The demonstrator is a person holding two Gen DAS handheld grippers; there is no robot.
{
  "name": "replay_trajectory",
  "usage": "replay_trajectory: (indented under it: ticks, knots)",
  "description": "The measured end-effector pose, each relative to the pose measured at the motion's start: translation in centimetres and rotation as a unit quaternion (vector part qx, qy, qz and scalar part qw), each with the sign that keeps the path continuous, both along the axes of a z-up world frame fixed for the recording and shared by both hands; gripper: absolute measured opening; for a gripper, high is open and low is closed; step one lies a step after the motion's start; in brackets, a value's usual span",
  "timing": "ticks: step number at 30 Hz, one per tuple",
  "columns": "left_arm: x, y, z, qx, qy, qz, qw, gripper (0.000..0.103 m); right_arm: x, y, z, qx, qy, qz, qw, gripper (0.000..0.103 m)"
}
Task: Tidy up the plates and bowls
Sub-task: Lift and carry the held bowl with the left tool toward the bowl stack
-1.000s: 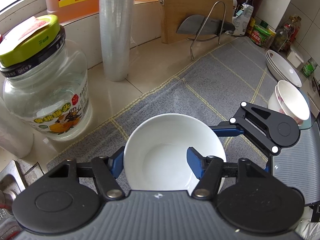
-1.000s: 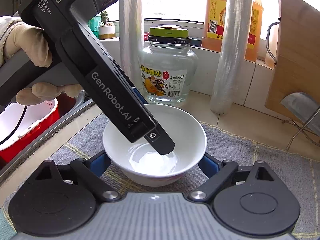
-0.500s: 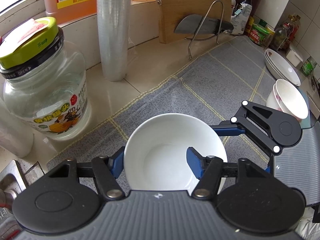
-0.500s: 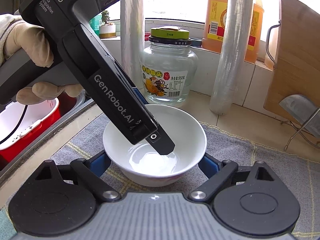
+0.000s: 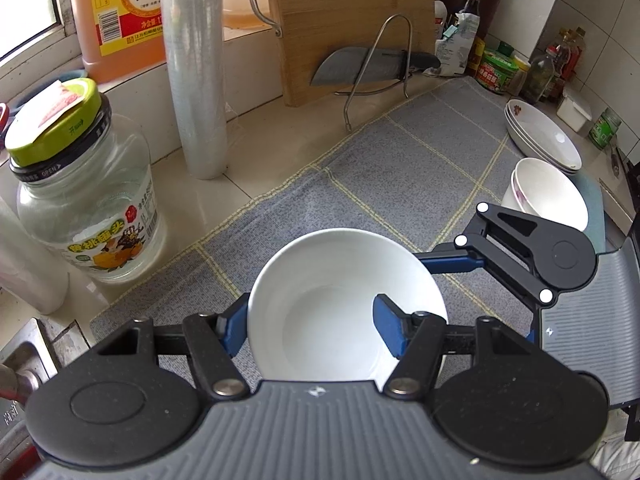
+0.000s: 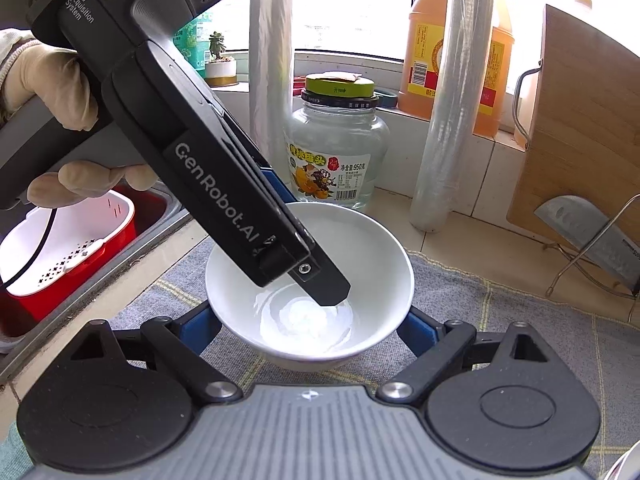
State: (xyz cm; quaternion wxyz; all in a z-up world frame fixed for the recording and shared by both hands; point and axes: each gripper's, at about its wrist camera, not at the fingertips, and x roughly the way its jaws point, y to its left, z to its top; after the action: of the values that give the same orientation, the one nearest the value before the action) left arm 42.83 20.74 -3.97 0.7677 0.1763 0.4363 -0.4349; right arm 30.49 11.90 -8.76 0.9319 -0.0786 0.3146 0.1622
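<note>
Bowl (image 5: pixel 344 300) has risen a little off the grey mat (image 5: pixel 400 168) since a second ago. Your left gripper (image 5: pixel 312 328) pinches its near-left wall, your right gripper (image 6: pixel 308 332) clasps it from outside; now carry it right to the stacked bowls (image 5: pixel 548 196)

1. 2 handheld grippers: the left gripper (image 5: pixel 312 322) and the right gripper (image 6: pixel 308 332).
2. 1 white bowl (image 5: pixel 340 304) sits between their fingers.
3. 2 more bowls (image 5: pixel 548 196) stand nested on the grey mat (image 5: pixel 400 168).
4. 1 stack of plates (image 5: pixel 540 140); it looks like 3, though the count is uncertain.
5. 1 glass jar (image 5: pixel 86 196) with a green lid.
6. 2 rolls of cling film (image 6: pixel 452 120), seen in the right wrist view.
7. 1 orange oil jug (image 5: pixel 120 16), 1 wooden cutting board (image 5: pixel 352 20), 1 cleaver (image 5: pixel 360 66).
</note>
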Motion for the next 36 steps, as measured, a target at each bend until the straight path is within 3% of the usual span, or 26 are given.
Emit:
replay_trajectory:
  ticks: [19,36]
  knots:
    - [-5.6,-4.4,2.1,-0.011,-0.021,-0.046,0.9987,0.063,-5.6,-3.9,2.5,-0.002,-0.01,-0.043,0.999,0.096]
    - [-9.1,-14.3,4.6,-0.032,-0.047,-0.137,0.989,0.063,-10.1,-11.5,4.7,-0.03,-0.031,-0.128,0.991,0.096]
